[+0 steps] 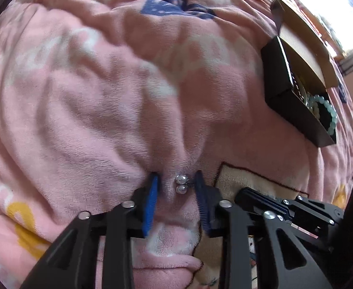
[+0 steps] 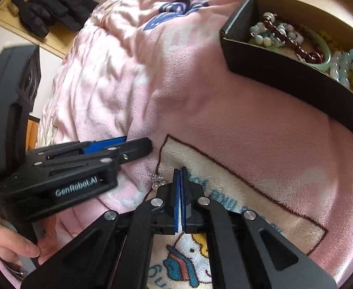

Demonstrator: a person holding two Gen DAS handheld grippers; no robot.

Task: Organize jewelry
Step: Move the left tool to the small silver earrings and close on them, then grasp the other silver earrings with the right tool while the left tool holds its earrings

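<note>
Item: we log a pearl earring (image 1: pixel 181 183) lying on the pink blanket (image 1: pixel 92 96), between the parted fingers of our left gripper (image 1: pixel 176 180), touching neither pad. Our right gripper (image 2: pixel 180 171) is clenched empty just beside it. The black jewelry box (image 2: pixel 284 77), bracelets inside, sits well apart.

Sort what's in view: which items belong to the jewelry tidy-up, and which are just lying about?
Belongs to the job:
- small silver bead earring between the left gripper fingers
- black box holding bead bracelets
- sparkly earring on the blanket beside the shut right gripper

Lying about:
- pink blanket
- black jacket in the background
</note>
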